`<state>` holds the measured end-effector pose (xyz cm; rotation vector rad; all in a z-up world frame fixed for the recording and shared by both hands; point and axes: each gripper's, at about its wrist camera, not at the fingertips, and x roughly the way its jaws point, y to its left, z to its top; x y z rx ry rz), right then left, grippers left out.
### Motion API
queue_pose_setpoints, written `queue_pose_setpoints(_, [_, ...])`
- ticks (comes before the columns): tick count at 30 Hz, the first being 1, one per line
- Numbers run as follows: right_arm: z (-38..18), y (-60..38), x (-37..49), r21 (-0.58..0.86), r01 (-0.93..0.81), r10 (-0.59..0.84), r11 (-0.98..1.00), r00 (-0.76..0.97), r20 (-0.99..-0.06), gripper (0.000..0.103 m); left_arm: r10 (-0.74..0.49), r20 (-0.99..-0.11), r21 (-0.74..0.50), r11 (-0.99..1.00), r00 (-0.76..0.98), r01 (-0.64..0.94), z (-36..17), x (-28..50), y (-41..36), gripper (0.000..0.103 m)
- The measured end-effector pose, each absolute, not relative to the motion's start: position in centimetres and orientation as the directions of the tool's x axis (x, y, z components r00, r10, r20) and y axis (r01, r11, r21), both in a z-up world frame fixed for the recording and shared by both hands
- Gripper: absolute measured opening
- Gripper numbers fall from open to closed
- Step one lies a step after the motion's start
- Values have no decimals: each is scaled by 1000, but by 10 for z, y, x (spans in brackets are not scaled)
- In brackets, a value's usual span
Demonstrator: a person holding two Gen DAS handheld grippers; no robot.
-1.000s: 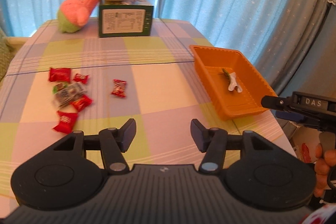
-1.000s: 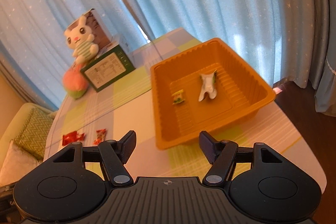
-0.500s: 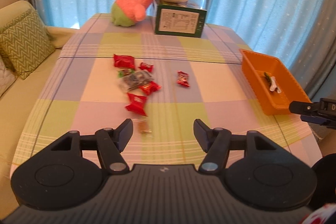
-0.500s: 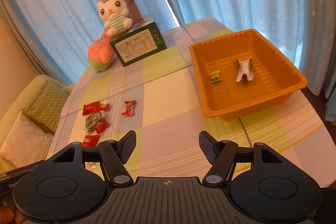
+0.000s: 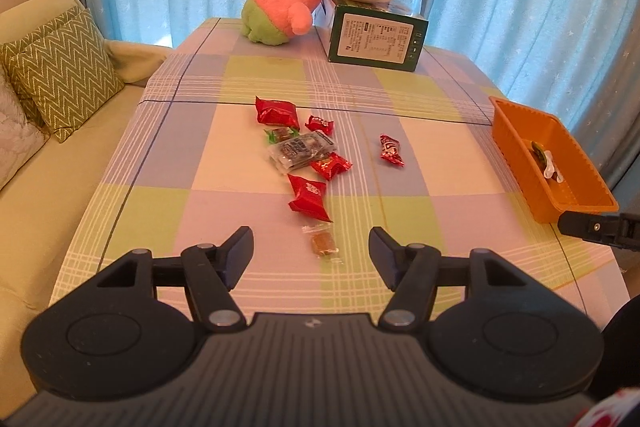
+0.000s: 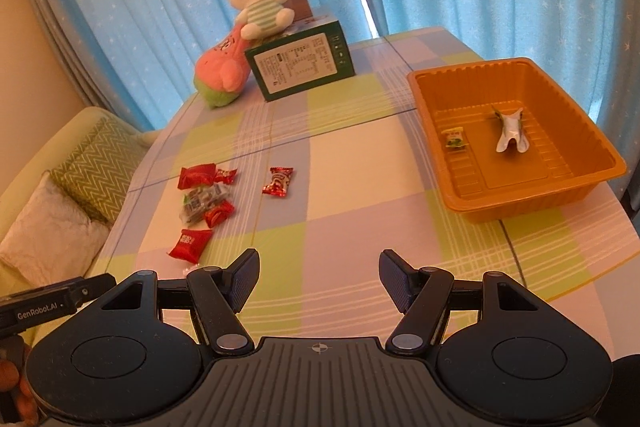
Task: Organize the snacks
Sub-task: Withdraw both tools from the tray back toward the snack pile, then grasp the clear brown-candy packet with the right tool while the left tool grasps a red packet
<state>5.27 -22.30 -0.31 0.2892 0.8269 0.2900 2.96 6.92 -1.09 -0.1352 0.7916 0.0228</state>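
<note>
At the right edge of the left wrist view we see the orange tray (image 5: pixel 520 131) with two snacks in it; the pile of wrapped snacks (image 5: pixel 304 155) waits mid-table. Our left gripper (image 5: pixel 311 245) hovers empty, jaws parted, over a small candy (image 5: pixel 322 243); our right gripper (image 6: pixel 318 273) hangs equally parted, holding nothing

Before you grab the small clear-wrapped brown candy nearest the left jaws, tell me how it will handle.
The brown candy looks small and flat, so probably light. Its clear wrapper ends likely crinkle and slip. It lies low on the tablecloth, so pinching may be tricky.
</note>
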Motion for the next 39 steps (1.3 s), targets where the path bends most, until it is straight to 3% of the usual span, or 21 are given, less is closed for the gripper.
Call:
queue_pose_setpoints(21, [-71,-78,91,297,-284,409,912,571,-711,66,-40,-754,-47,999,656,7,-49,87,135,60])
queue_pose_setpoints(25, [-91,-46,100,272,-336,421,902,540,-729,50,-49,-754,-57,998,655,9,-54,99,146,60])
queue_pose_setpoints(33, [-110,-9,108,189,-396,397,899,551,-734,41,-56,-751,-70,998,658,5,-58,114,159,60])
queue_pose_setpoints(35, [-110,-5,110,167,-413,392,895,551,-737,21,-57,-752,-69,998,657,8,-59,116,159,60])
queue_pose_setpoints(39, [-108,-10,109,151,-422,384,894,549,-742,21,-74,-755,-74,997,651,27,-60,121,152,60])
